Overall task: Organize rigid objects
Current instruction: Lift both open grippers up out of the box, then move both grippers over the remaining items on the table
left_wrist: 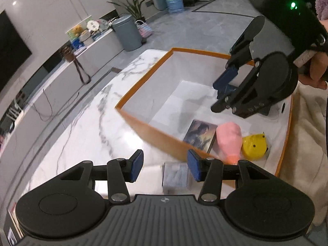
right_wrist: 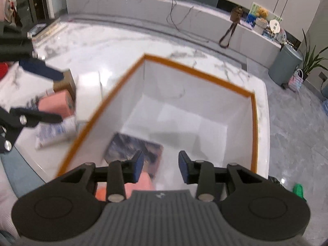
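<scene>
A white box with an orange rim (left_wrist: 201,52) (right_wrist: 196,71) stands on the marble table (left_wrist: 82,133). On its floor lie a picture book (left_wrist: 199,135) (right_wrist: 133,149), a pink object (left_wrist: 229,139) (right_wrist: 143,181) and a yellow toy (left_wrist: 254,146). My right gripper (right_wrist: 161,168) (left_wrist: 225,82) hangs over the box's inside, open, with nothing between its pads. My left gripper (left_wrist: 166,167) (right_wrist: 51,96) is outside the box's near wall, open and holding nothing. Under it on the table lies a clear case (left_wrist: 176,176).
Left of the box lie a pink carton (right_wrist: 59,102), a brown box (right_wrist: 67,82) and a blue-white packet (right_wrist: 53,133). A hand (left_wrist: 315,75) holds the right gripper. A beige blanket (left_wrist: 303,143) lies to the right. A grey bin (left_wrist: 128,32) and a low cabinet (right_wrist: 184,10) stand beyond the table.
</scene>
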